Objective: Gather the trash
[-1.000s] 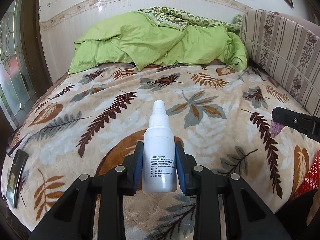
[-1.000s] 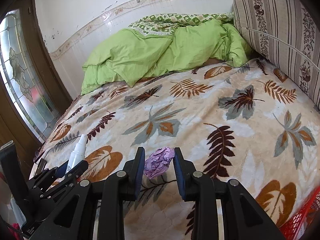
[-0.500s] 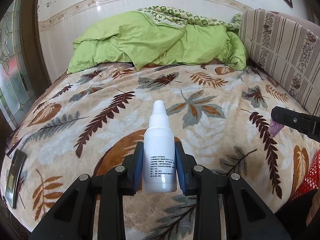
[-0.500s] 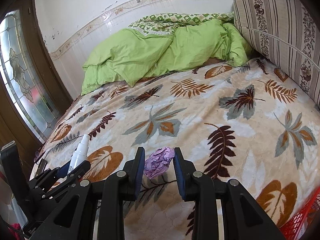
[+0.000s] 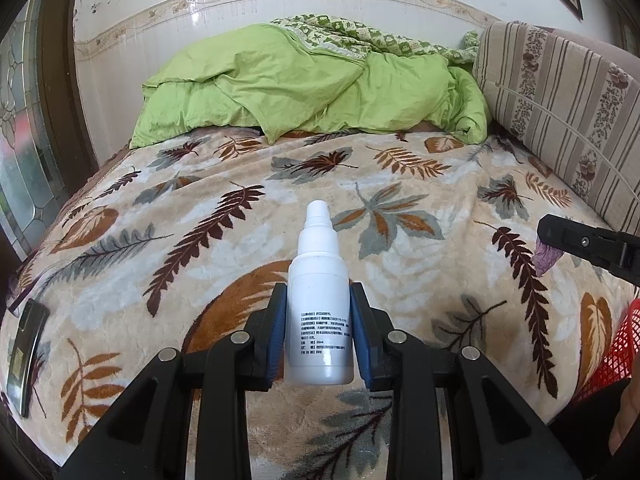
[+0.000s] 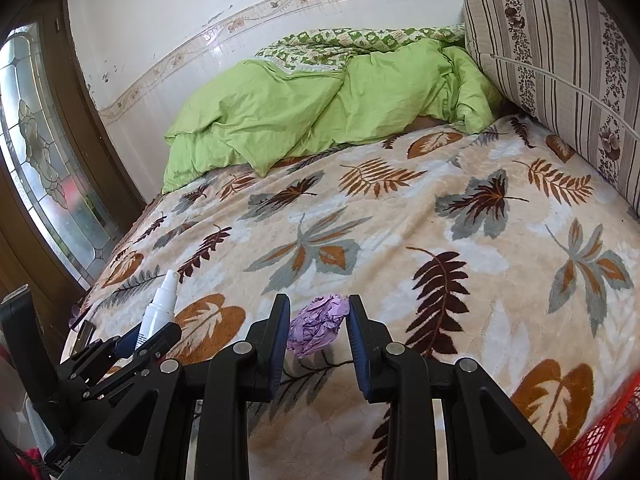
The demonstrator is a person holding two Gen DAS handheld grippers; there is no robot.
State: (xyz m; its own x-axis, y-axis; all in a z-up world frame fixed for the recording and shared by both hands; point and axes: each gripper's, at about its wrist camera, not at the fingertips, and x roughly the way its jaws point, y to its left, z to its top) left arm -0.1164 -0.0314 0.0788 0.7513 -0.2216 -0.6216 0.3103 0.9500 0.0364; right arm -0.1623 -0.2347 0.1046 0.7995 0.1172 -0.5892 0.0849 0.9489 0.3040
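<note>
My left gripper (image 5: 319, 326) is shut on a white spray bottle (image 5: 320, 312), held upright above the leaf-patterned blanket (image 5: 200, 240). The same bottle (image 6: 160, 308) shows at the lower left of the right wrist view, clamped in that gripper (image 6: 150, 334). My right gripper (image 6: 319, 328) is shut on a crumpled purple paper ball (image 6: 318, 324), held just over the blanket (image 6: 400, 220). In the left wrist view the right gripper's finger (image 5: 580, 242) reaches in from the right edge with the purple paper (image 5: 546, 256) under it.
A green duvet (image 5: 312, 92) is heaped at the head of the bed. A striped cushion (image 5: 560, 104) leans along the right side. A dark phone (image 5: 24, 352) lies at the blanket's left edge. A red mesh basket (image 6: 600, 440) shows at the lower right.
</note>
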